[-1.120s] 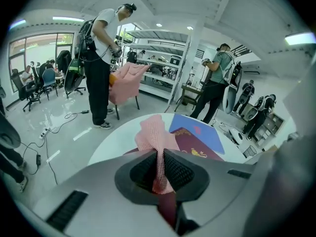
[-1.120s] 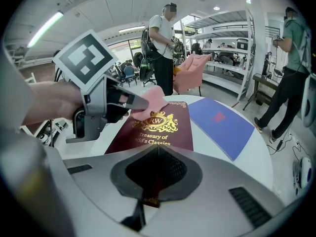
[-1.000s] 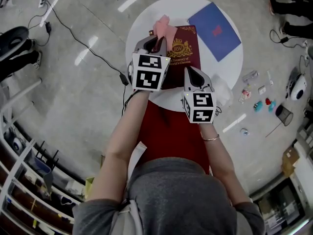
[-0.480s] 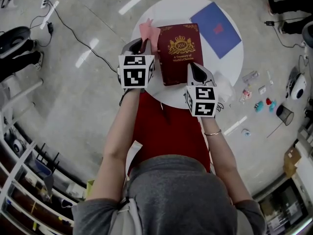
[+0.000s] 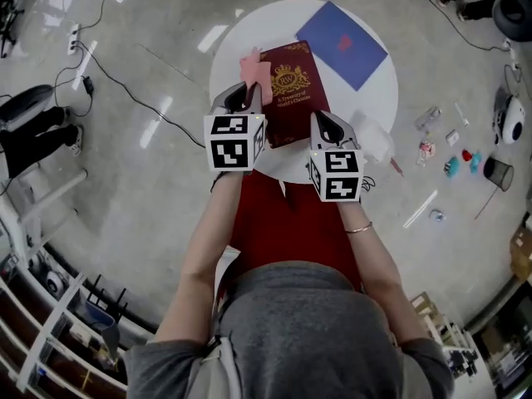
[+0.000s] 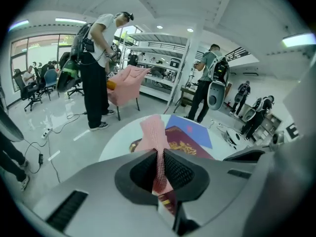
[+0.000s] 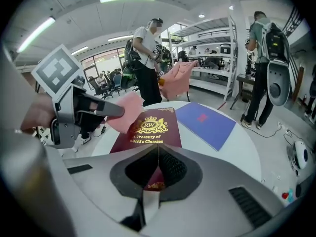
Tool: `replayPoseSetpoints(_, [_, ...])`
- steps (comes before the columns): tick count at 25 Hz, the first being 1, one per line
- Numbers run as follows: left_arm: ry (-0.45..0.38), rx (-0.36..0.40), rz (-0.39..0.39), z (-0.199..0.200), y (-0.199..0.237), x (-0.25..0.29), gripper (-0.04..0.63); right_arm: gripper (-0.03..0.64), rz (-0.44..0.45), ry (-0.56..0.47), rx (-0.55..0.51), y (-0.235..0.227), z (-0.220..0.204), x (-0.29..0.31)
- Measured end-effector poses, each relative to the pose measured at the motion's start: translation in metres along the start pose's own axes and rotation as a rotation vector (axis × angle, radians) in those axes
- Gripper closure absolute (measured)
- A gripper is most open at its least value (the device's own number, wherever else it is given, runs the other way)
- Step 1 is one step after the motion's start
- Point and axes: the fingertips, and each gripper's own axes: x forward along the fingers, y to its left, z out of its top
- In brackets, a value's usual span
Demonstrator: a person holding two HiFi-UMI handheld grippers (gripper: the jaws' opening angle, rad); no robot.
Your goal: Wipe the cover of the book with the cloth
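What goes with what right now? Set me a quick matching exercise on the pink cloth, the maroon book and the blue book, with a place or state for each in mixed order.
Things:
1. pink cloth
2. maroon book
3. blue book

Places or states:
A. lies flat beyond the other book, to the right, with no tool on it
B. pinched in the left tool
C. gold crest facing up, near edge in the right tool

Pairs: 1-B, 2-C, 3-A

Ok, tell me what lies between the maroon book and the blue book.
Only bare white table, a wedge narrowing until the maroon book and the blue book almost meet at the far end. Head view and right gripper view both show it.
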Motion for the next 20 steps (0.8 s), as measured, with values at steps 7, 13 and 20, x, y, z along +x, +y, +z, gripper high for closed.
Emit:
replayPoseSetpoints(7, [0.015, 0.100, -0.161, 0.014, -0.084, 0.034, 0.560, 0.588, -0.026, -0.010, 0.041, -0.011, -0.010, -0.016])
replayPoseSetpoints(13, [0.049, 0.126, -0.216, 0.012, -0.117, 0.063, 0.560, 0.588, -0.025, 0.008, 0.049, -0.019, -0.020, -0.017])
replayPoseSetpoints(20, [0.102, 0.124, -0.165, -0.012, -0.101, 0.066, 0.560, 0.588, -0.007, 0.034, 0.016, -0.017, -0.025, -0.012])
